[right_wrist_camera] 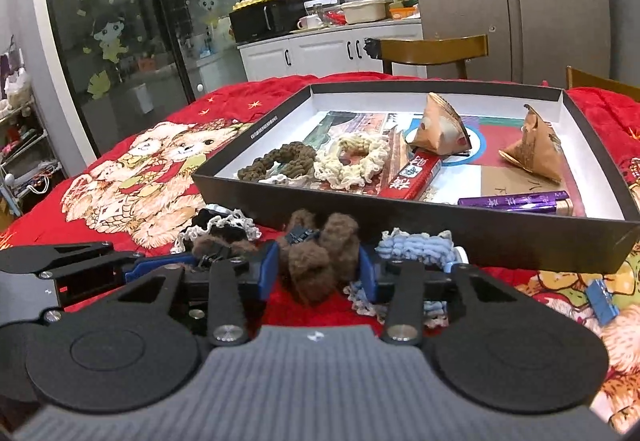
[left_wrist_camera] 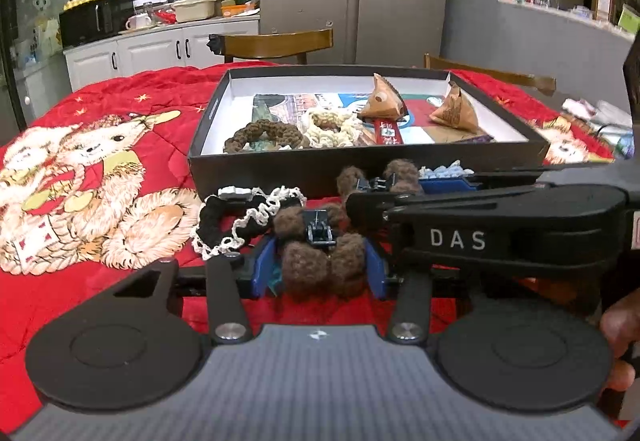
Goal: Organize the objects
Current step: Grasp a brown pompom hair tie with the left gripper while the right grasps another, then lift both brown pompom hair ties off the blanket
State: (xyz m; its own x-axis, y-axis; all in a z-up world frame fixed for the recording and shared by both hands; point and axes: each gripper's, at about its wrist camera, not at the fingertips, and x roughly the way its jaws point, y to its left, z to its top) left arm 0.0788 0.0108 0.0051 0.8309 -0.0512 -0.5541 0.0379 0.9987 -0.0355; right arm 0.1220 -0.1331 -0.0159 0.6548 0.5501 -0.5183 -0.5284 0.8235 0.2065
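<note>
Low in each frame, both the left tongs (left_wrist_camera: 320, 269) and the right tongs (right_wrist_camera: 318, 271) sit clamped on brown fuzzy hair clips (left_wrist_camera: 320, 261), apparently to lift them into the black box (left_wrist_camera: 360, 165) just behind.

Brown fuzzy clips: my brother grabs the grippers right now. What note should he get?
Left gripper: closed on one brown fuzzy clip.
Right gripper: closed on the other brown clip.
Done: brown scrunchie and cream scrunchie lie in the black box.
Left: both clips, the black-and-white scrunchie and the light blue scrunchie, all still outside, in front of the box.
</note>
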